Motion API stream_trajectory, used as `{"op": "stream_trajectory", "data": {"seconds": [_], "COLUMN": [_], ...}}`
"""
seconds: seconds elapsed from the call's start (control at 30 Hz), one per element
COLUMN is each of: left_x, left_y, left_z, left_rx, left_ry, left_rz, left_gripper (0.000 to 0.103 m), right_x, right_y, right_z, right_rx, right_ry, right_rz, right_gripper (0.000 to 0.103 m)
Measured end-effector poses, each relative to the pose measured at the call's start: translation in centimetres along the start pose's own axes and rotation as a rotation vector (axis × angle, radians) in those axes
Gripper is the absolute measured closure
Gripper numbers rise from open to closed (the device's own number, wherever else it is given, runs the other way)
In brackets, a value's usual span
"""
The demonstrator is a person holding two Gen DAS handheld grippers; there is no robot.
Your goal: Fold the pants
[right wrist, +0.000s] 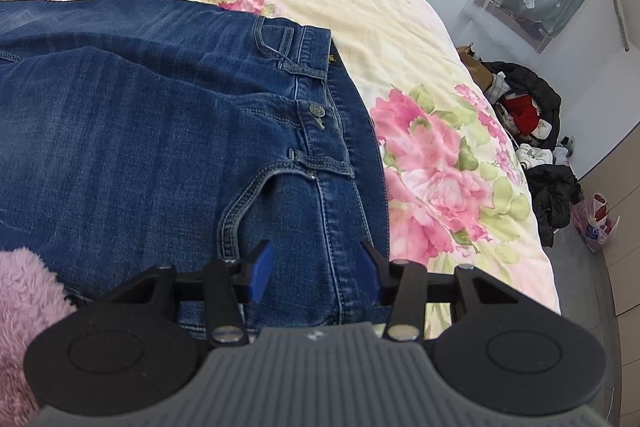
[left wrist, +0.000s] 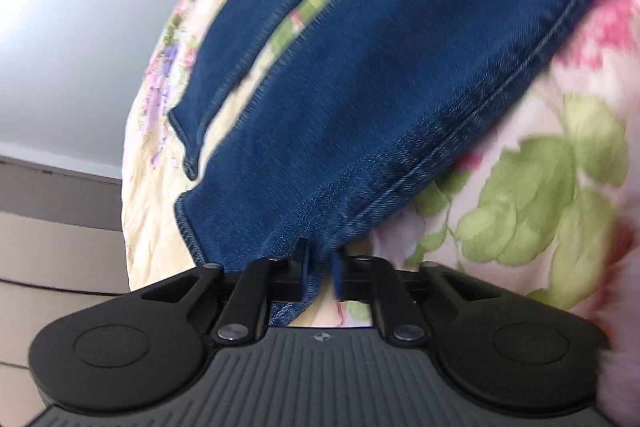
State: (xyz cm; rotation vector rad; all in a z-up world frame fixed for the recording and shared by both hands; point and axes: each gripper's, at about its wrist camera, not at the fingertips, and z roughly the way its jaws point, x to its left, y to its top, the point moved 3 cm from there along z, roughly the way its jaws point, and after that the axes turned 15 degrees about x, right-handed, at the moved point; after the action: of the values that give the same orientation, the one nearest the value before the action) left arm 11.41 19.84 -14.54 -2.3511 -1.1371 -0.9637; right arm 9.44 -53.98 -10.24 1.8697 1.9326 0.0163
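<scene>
Jeans (right wrist: 160,131) lie flat on the bed, waistband toward the right edge, legs (left wrist: 360,67) running off to the left. Mid-weight stretch denim: limp, drapes, won't hold shape, some drag on the quilt. Best holds look like the stiff doubled parts: hem, waistband, side seam. Left gripper (left wrist: 320,267) is nearly closed, pinching the cuff of the nearer leg; the far leg lies apart, bedspread showing between them. Right gripper (right wrist: 316,267) has its fingers spread, hovering over the hip seam by the front pocket, gripping nothing. Floral quilted bedspread (right wrist: 440,163) is soft and creased. Fuzzy pink fabric (right wrist: 24,299) near left. Clothes pile (right wrist: 528,115) on the floor, far right.
</scene>
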Motion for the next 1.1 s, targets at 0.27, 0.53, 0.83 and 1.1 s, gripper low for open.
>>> {"op": "stream_trajectory", "data": {"seconds": [0.27, 0.53, 0.83, 1.1], "left_x": [2.5, 3.3, 3.5, 3.5], "left_y": [1.1, 1.6, 2.1, 1.6], "left_z": [-2.2, -2.5, -2.4, -2.5], "left_rx": [0.007, 0.044, 0.077, 0.076], "left_ry": [-0.054, -0.059, -0.067, -0.089], "left_rz": [-0.231, -0.287, -0.317, -0.374], "left_gripper": [0.099, 0.099, 0.099, 0.099], "right_x": [0.5, 3.0, 5.2, 5.4], "right_y": [-1.5, -4.3, -5.9, -6.9], "right_z": [-1.4, -2.3, -0.4, 3.8], "right_rx": [-0.062, -0.094, -0.071, -0.075], "right_ry": [0.006, 0.002, -0.059, -0.225], "right_rz": [-0.15, -0.38, -0.567, -0.643], "right_gripper": [0.061, 0.073, 0.073, 0.072]}}
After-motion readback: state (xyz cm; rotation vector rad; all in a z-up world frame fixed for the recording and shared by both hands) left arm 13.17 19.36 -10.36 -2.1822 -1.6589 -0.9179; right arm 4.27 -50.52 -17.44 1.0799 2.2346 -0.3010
